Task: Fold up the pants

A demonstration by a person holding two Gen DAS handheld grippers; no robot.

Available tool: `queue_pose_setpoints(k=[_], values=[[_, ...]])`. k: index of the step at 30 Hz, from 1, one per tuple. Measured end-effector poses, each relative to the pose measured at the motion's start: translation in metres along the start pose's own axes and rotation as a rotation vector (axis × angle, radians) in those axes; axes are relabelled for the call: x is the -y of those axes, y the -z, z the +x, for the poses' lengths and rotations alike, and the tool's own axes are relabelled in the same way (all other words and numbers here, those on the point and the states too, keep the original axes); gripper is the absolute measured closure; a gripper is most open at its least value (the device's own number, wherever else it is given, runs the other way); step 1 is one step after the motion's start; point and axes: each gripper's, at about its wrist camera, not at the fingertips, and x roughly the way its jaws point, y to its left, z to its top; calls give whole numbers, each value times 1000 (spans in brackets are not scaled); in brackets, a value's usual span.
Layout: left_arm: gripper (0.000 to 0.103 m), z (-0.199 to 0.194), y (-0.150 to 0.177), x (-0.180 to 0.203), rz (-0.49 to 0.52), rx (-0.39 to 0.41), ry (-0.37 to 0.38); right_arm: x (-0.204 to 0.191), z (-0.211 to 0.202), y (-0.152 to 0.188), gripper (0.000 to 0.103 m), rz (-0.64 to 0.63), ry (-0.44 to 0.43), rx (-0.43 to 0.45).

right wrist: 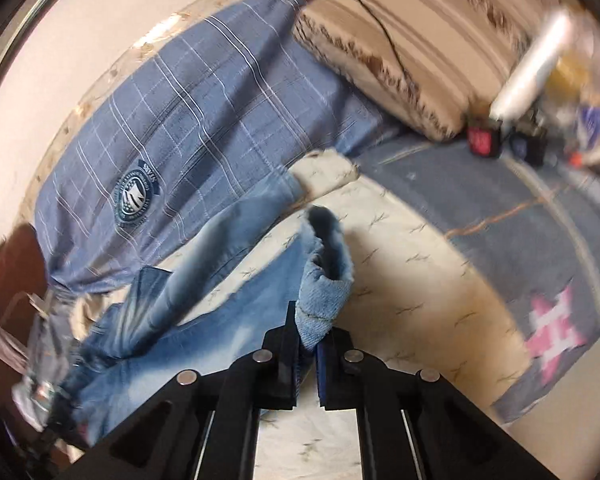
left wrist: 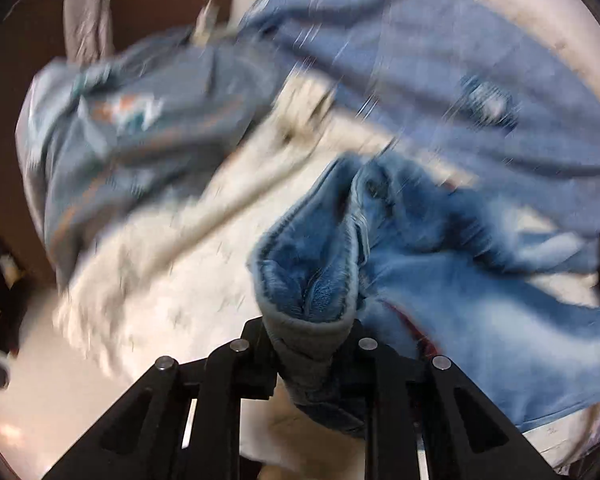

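your left gripper [left wrist: 310, 340] fingers are pinched on the faded blue denim pants [left wrist: 480, 280] above the cream patterned bedsheet [left wrist: 172, 280], a blue-grey printed garment [left wrist: 140, 140] beyond. your right gripper [right wrist: 306, 344] fingers clamp a pant hem; only this view shows the blue plaid shirt [right wrist: 188, 120], the striped beige pillow [right wrist: 420, 40] and the cream sheet.

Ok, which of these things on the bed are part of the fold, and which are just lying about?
In the job:
- faded blue denim jeans
- left gripper, shut on a bunched jeans end
- right gripper, shut on a jeans leg hem

Lying about:
- blue checked shirt with a round crest
- grey-blue garment with a teal-orange logo
- beige striped pillow
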Motion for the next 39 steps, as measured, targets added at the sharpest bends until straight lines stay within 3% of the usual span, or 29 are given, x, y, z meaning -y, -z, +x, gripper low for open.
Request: queue_pose_setpoints(k=[2,3,4,5,7,8,9,11,15,17,20,23,25,26,27,28,29,32,35,37,38,39], values=[[67,38,8,-5,-7,-176,-32,19,31,14,95,27,44,-129],[67,46,7,-6,-22,-217,-31,33,50,23,93,71,63,-223],[62,43,2,-7,-32,-199,-27,46,67,31,92,115,74,-316],[49,40,-4,-8,-35,-181,-25,55,70,34,91,161,35,-329],[35,29,-16,-11,-44,-132,-39,60,54,23,81,196,23,-274],[29,23,-21,-15,-59,-109,-43,59,44,16,68,185,28,-245],[25,15,-26,-22,-84,-84,-35,59,38,12,46,179,30,-231],[18,8,-34,-28,-140,-30,-30,56,22,1,26,169,31,-167],[18,9,-42,-12,-97,26,-34,39,14,-16,26,153,-20,-80],[18,6,-45,2,-34,71,-2,30,27,-28,26,140,-55,-88],[18,10,-44,27,87,121,12,17,57,-46,26,79,-27,-101],[18,39,-33,37,145,43,-69,12,96,-55,26,39,15,-150],[20,82,-26,34,184,-88,-158,9,118,-54,26,3,56,-185],[20,89,-24,29,167,-85,-138,5,127,-49,31,-31,58,-206],[20,86,-26,27,153,-76,-132,-1,133,-44,67,-73,23,-238],[21,85,-30,29,172,-75,-136,-11,136,-40,89,-123,22,-264],[21,85,-31,30,187,-66,-138,-23,130,-35,98,-191,56,-247],[21,80,-33,28,193,-64,-138,-31,112,-33,96,-258,191,-129],[21,43,-41,20,146,-14,-67,4,132,-36,73,-99,167,-266],[19,24,-61,13,95,75,-16,11,121,-41,48,-86,134,-212],[12,20,-73,10,67,104,13,13,111,-47,27,-87,142,-148],[9,21,-86,8,38,120,49,15,105,-52,24,-82,138,-113]])
